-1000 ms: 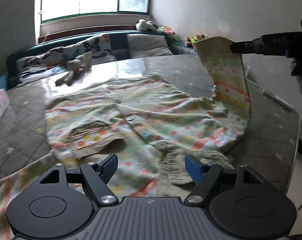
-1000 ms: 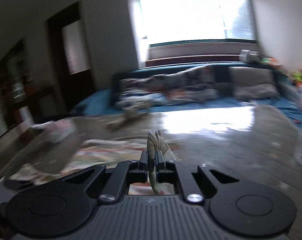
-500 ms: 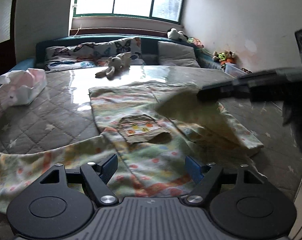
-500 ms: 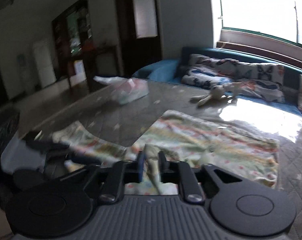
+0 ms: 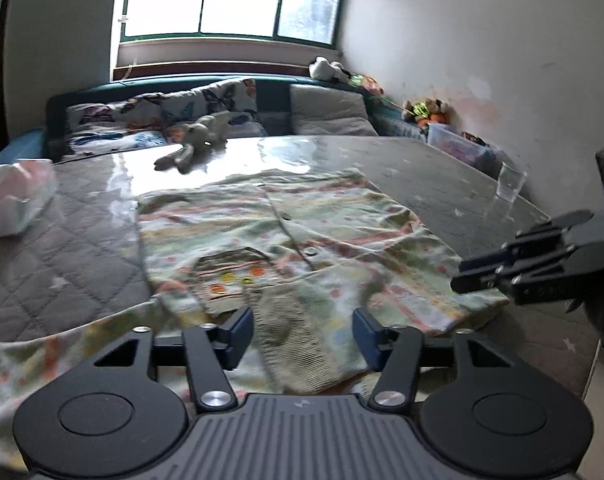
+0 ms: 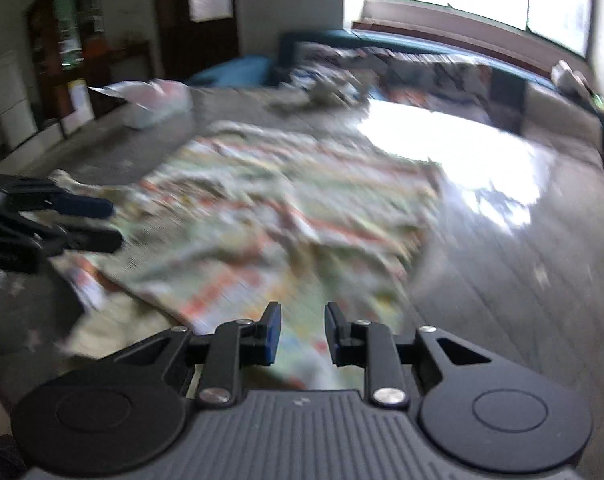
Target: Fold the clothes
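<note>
Sleeve now dropped onto shirt (image 5: 285, 232); collar between closing left gripper (image 5: 303, 330) jaws.

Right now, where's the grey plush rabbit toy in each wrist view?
Left wrist: grey plush rabbit toy lies upper centre-left, on the glossy table beyond the patterned shirt.
Right wrist: blurred grey shape upper centre, likely the same toy.
Shared landmark: white plastic bag, left of the shirt.
</note>
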`<state>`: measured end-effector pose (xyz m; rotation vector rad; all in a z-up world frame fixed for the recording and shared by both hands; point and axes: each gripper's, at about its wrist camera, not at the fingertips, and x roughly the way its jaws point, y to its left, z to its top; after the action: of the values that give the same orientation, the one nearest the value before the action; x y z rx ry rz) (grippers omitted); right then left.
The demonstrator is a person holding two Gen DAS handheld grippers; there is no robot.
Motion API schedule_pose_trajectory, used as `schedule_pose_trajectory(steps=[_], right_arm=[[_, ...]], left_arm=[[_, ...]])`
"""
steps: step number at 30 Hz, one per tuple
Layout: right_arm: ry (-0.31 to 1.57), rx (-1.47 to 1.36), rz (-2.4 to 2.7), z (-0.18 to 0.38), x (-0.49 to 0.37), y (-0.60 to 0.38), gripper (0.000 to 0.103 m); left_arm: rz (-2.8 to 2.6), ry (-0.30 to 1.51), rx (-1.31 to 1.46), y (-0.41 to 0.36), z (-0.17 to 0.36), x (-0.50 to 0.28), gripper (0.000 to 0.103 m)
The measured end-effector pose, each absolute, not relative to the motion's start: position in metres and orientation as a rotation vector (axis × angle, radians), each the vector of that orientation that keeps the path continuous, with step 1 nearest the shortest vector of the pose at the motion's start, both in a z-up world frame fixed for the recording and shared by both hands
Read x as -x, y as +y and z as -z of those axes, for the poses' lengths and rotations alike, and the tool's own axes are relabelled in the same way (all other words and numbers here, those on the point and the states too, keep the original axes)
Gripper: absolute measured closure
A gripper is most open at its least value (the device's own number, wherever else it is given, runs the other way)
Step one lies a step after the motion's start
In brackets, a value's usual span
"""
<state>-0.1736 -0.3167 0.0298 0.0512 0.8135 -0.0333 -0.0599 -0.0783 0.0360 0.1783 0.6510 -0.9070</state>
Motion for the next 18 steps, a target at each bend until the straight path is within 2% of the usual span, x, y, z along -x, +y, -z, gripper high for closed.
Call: schedule_pose_trajectory(steps=[4,9,13,15,18], right_arm=[[0.835,-0.062,0.052,-0.024,0.178,-0.33,0.081],[0.751,-0.019,0.062,-0.037,0.156,-0.336,0.081],[0.76,-0.011,0.085,-0.028,0.125,-0.346,0.081],[0.786,-0.015,0.125,-0.019,0.118,-0.354,0.088],[0.794,-0.035,0.16,-0.015,0.119,-0.363,0.088]], left_arm=[[0.921,0.684,-0.192,-0.09,-0.027,0.055,0.062],[0.927,0.711,-0.197,-0.1,-0.02,0.049,0.062],[0.923,0.724,-0.203,-0.103,-0.018,0.045,0.062],[0.919,0.728,-0.205,-0.103,-0.017,0.042,0.062],[0.915,0.732,-0.192,-0.1,-0.016,0.038,0.062]])
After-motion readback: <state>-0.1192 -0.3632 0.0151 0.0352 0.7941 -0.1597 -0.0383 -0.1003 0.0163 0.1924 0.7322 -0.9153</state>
